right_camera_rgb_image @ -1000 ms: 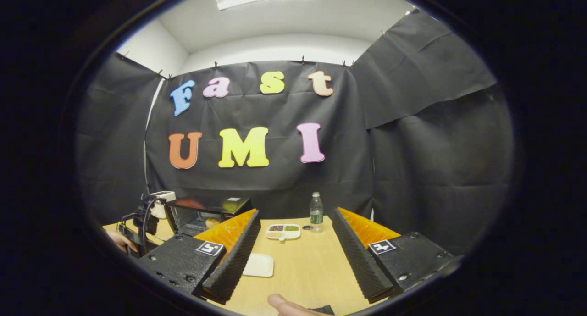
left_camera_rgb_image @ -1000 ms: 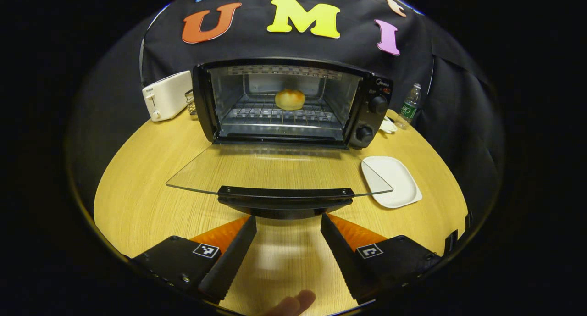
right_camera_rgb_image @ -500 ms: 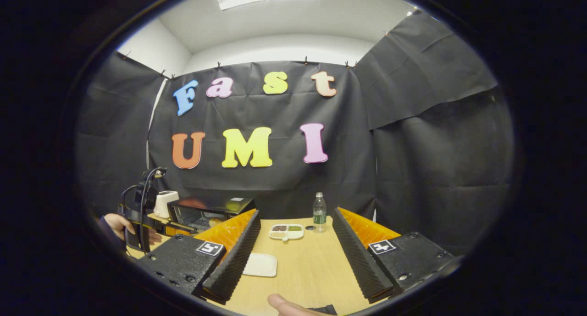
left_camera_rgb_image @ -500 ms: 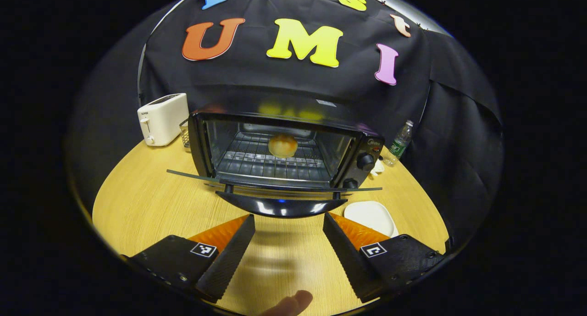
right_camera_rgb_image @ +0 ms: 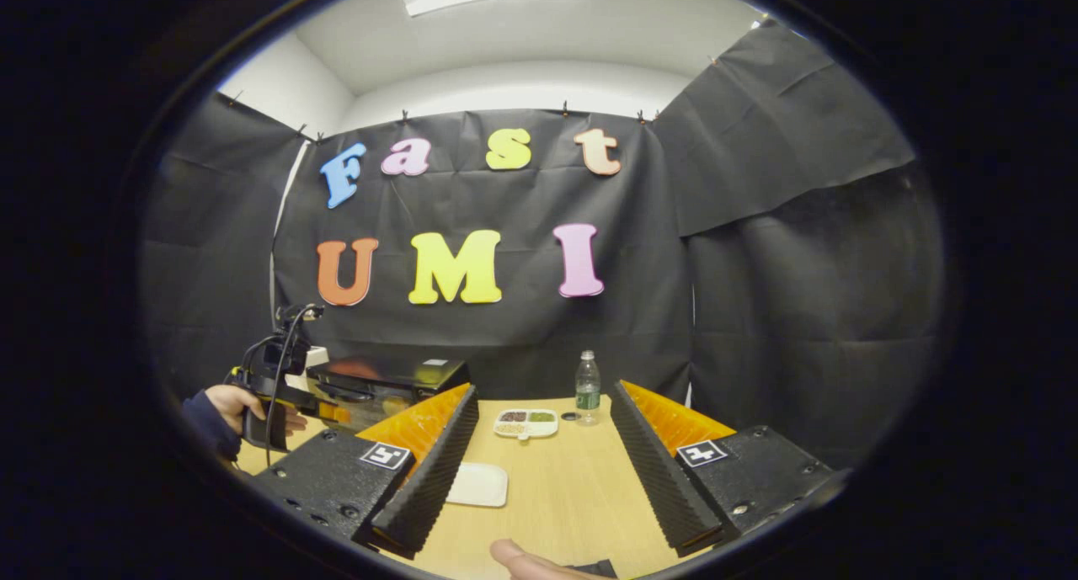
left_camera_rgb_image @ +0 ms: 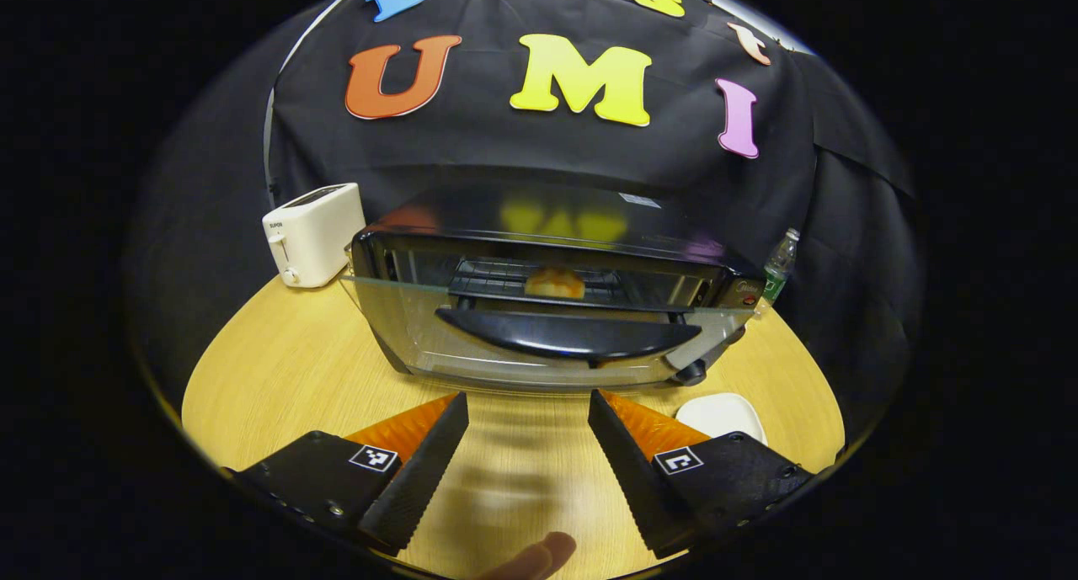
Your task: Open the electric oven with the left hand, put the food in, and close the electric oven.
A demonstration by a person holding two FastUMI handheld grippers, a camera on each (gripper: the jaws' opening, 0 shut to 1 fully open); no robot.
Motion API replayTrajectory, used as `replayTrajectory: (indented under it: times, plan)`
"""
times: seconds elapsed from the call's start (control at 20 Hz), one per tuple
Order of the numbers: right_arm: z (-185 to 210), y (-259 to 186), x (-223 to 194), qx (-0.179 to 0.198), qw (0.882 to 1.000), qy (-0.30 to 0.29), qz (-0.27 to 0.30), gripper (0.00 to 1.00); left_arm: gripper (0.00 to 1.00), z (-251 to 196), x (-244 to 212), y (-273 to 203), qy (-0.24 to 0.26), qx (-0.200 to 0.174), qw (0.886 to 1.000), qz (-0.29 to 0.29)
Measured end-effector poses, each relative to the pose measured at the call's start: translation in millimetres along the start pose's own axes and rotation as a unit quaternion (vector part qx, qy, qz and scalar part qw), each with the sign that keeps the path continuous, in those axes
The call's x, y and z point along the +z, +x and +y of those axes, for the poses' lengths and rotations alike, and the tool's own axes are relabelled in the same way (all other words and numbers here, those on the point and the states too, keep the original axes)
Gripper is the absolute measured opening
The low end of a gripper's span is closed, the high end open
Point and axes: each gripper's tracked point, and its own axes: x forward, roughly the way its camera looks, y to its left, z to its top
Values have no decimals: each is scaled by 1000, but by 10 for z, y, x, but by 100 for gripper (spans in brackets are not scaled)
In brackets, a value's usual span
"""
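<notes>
No writing on the oven (left_camera_rgb_image: 547,311) or the toaster (left_camera_rgb_image: 313,233) is sharp enough for me to read. My left tongs (left_camera_rgb_image: 526,462) gape wide and grip nothing, just short of the glass door (left_camera_rgb_image: 472,344), which leans part-way shut with its black handle (left_camera_rgb_image: 568,334) toward me. The bun (left_camera_rgb_image: 555,283) sits on the rack inside. My right tongs (right_camera_rgb_image: 539,470) are also spread and hold nothing, above the table (right_camera_rgb_image: 547,496) near a white plate (right_camera_rgb_image: 477,484).
</notes>
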Motion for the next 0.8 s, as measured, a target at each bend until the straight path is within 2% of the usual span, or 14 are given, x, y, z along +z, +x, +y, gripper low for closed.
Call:
replayTrajectory:
  times: [0.4,0.8]
  plan:
    - [13,6,-48,1,1000,0,4,96,95,-84,108,-110,14,-3,1000,-28]
    - [106,-118,33,6,1000,-1,0,96,95,-242,236,-701,41,-12,996,-74]
